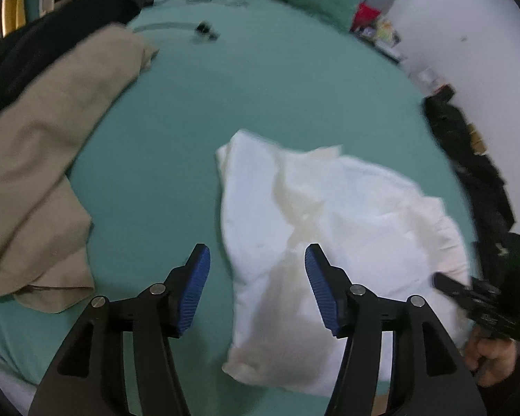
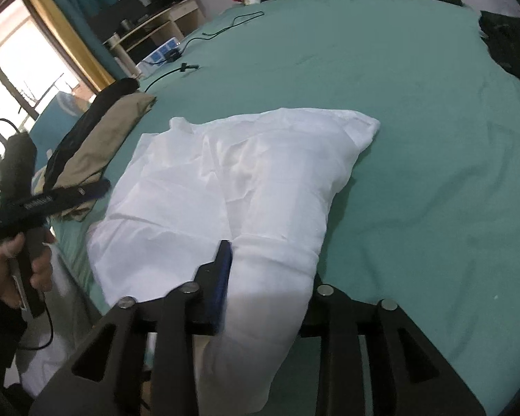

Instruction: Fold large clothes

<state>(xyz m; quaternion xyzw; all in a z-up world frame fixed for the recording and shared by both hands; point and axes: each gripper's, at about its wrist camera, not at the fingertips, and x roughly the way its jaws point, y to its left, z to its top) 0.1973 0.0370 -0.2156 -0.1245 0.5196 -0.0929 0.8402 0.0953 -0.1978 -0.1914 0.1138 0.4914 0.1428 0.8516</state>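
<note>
My left gripper [image 1: 257,287] hangs over the near edge of the white garment [image 1: 329,235], its blue ribbed pads spread apart with nothing pinched between them; the cloth lies below, not in the jaws. My right gripper [image 2: 270,277] has a thick fold of the same garment bulging up between its fingers, so I judge it clamped on the fabric, though the right-hand finger is hidden behind the cloth and I cannot be fully sure. The garment lies roughly folded on the teal bedsheet [image 1: 277,97], close to the near edge of the bed. What worries me: if I pull with the right side alone, the thin, slippery-looking cloth may slide across the sheet and the layers skew, undoing the fold. It is also near enough to the edge that a drag toward me could spill a corner off. If my empty left jaws close too shallow, they may catch only the top layer and peel it away. The fabric looks soft, light and creased, faintly translucent where layers overlap, with limp rounded edges. The tan garment [image 1: 48,159] beside it looks heavier and matte, lying on a black one [image 1: 45,45].
</note>
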